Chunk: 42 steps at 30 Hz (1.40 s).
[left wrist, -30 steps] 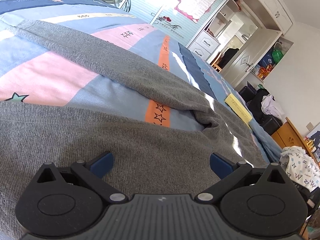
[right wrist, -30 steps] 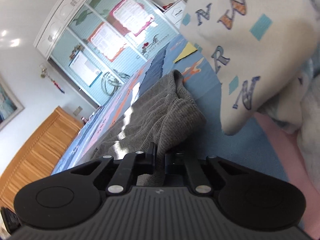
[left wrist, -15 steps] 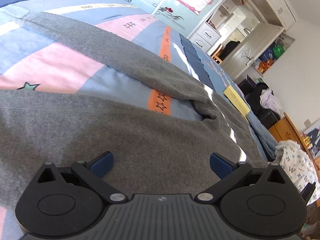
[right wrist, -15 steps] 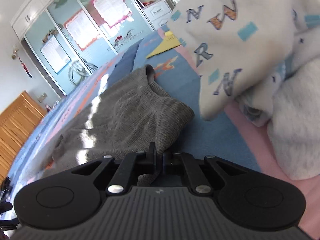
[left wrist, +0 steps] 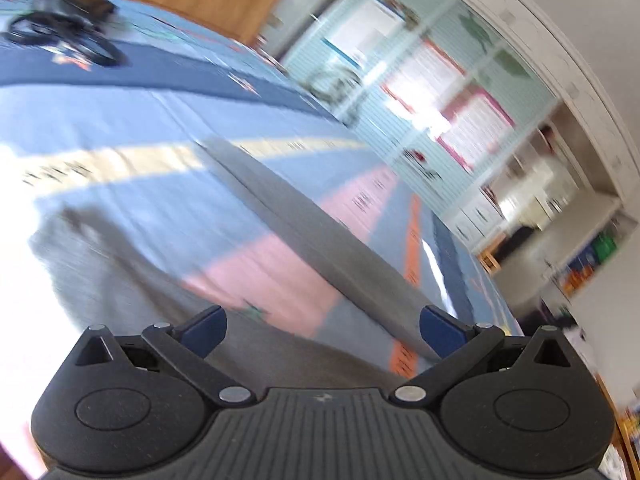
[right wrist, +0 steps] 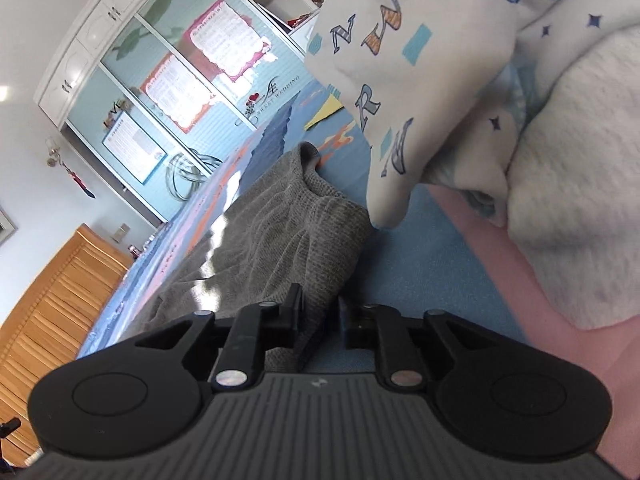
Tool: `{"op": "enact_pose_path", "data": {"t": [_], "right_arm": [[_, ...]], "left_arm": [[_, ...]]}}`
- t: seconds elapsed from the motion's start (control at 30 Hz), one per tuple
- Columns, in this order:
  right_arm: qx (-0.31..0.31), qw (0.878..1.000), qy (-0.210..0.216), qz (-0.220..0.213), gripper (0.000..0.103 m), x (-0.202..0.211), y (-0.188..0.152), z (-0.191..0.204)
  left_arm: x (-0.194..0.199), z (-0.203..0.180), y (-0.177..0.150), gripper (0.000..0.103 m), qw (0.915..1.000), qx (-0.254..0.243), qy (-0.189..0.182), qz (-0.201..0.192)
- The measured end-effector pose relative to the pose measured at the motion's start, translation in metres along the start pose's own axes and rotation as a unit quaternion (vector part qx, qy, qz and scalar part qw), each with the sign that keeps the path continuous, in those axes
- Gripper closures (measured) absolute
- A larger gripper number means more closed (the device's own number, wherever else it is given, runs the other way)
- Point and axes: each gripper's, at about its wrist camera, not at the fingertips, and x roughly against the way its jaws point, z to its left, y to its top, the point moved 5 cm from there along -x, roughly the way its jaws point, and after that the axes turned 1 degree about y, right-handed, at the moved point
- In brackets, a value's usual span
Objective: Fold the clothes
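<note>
A grey knit sweater (left wrist: 304,248) lies spread on the striped bedcover (left wrist: 140,168), one long sleeve running diagonally away; the left wrist view is motion-blurred. My left gripper (left wrist: 322,320) hovers just over the sweater's body, blue pads (left wrist: 204,324) wide apart and nothing between them. In the right wrist view the sweater (right wrist: 280,240) lies bunched, neck opening at the far end. My right gripper (right wrist: 320,312) has a fold of that knit between its fingers. The jaws stand a little apart, with a gap showing beside the right finger.
A white letter-print cloth (right wrist: 400,60) and a fluffy white blanket (right wrist: 580,200) are heaped right of the sweater. Black cables and a dark device (left wrist: 68,12) lie at the bed's far end. A wardrobe with glass doors (right wrist: 160,60) and a wooden headboard (right wrist: 48,300) stand behind.
My left gripper has swung quickly left and up along the sweater, blurring its view. The right gripper's fingers have parted slightly around the knit fold.
</note>
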Motion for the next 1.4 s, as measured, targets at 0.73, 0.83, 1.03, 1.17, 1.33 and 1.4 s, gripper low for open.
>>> {"op": "enact_pose_path", "data": {"t": [0.73, 0.83, 1.03, 1.17, 1.33, 1.4], "right_arm": [[0.060, 0.969, 0.211, 0.115, 0.029, -0.041, -0.104, 0.184], [0.040, 0.969, 0.204, 0.130, 0.032, -0.068, -0.113, 0.176], [0.032, 0.966, 0.228, 0.117, 0.036, -0.062, -0.111, 0.169], [0.054, 0.967, 0.222, 0.117, 0.033, -0.062, -0.118, 0.179], [0.063, 0.965, 0.226, 0.117, 0.030, -0.058, -0.121, 0.180], [0.060, 0.963, 0.234, 0.117, 0.030, -0.058, -0.120, 0.177]], "left_arm": [[-0.060, 0.004, -0.055, 0.009, 0.9779, -0.121, -0.088, 0.146], [-0.065, 0.041, -0.027, 0.036, 0.9818, -0.109, -0.067, 0.140], [-0.054, 0.060, 0.002, 0.050, 0.9877, -0.095, -0.048, 0.115], [-0.032, 0.028, -0.003, 0.008, 0.9870, -0.107, -0.066, 0.101], [-0.040, -0.002, -0.049, 0.005, 0.9681, -0.171, -0.078, 0.166], [-0.041, 0.017, -0.047, 0.012, 0.9700, -0.173, -0.057, 0.161]]}}
